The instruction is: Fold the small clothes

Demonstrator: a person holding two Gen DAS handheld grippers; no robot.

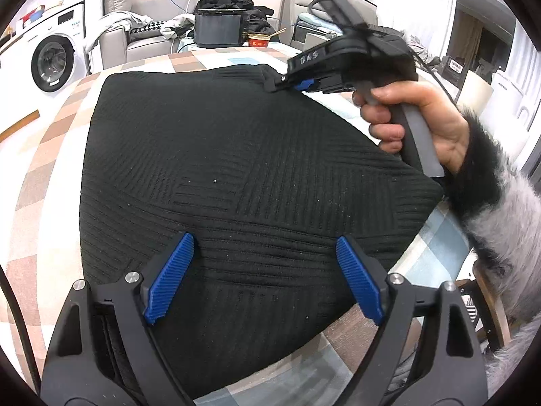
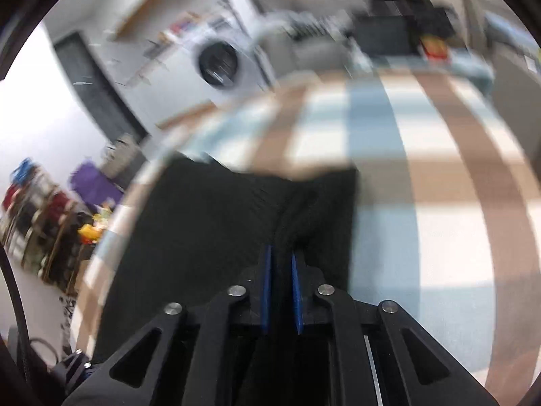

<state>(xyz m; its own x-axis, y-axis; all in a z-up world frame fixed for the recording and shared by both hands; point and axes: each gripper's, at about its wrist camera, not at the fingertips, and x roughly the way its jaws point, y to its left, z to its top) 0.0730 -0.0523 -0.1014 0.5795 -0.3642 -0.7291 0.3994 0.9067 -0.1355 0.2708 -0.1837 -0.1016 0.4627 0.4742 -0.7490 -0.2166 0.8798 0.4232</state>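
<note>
Right gripper (image 2: 280,264) pinching black knit (image 1: 219,169) | left gripper (image 1: 265,253) spread above

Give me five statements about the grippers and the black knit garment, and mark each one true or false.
1. The left gripper is open above the black knit garment. True.
2. The right gripper is open and grips nothing. False: in the right wrist view its pads stand close together with black fabric pinched between them, at the garment's far corner.
3. The garment lies on a checked tablecloth. True.
4. The garment is white. False: it is black.
5. A washing machine stands in the background. True.
</note>
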